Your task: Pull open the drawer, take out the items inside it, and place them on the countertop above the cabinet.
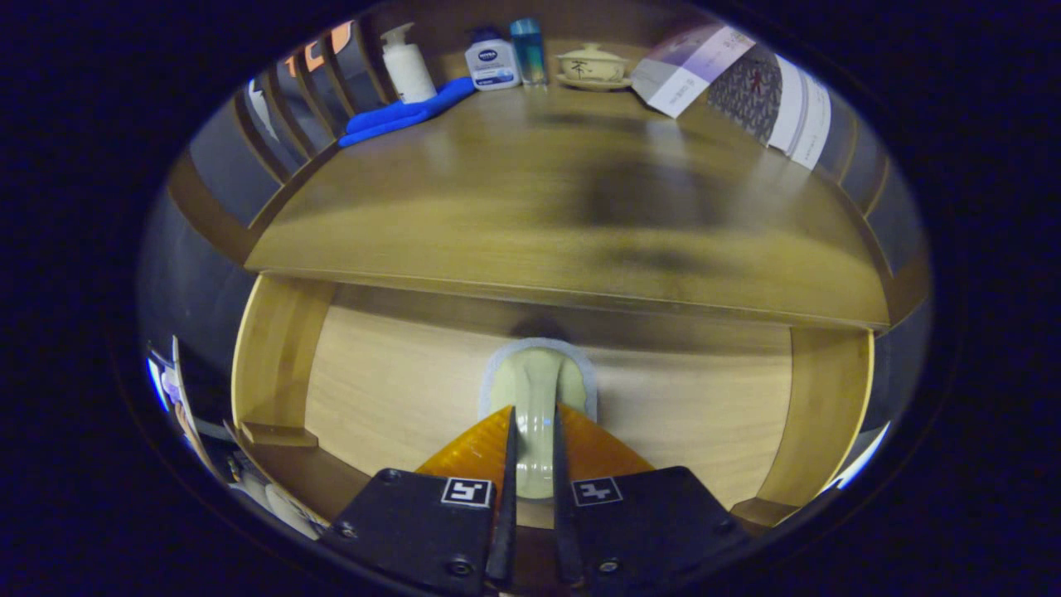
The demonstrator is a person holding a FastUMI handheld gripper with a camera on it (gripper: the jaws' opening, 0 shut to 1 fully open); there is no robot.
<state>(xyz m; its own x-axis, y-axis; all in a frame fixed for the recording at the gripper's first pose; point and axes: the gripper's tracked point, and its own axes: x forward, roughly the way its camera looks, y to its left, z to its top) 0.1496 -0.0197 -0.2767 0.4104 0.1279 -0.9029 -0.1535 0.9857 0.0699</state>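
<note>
Handle [537,414]: set upright on the drawer front [398,390], its long axis lined up with the fingers and running straight ahead of them.
Gripper [535,452]: closed onto the handle, one finger pressed against each side.
Drawer: judged barely open; contents not visible.
Bench [530,215]: directly above the drawer.
Next move: a pull straight back is called for.

A home-like booth: a wooden cabinet countertop [530,207] holds lotion bottles [491,60] and a teacup [592,65].
</note>
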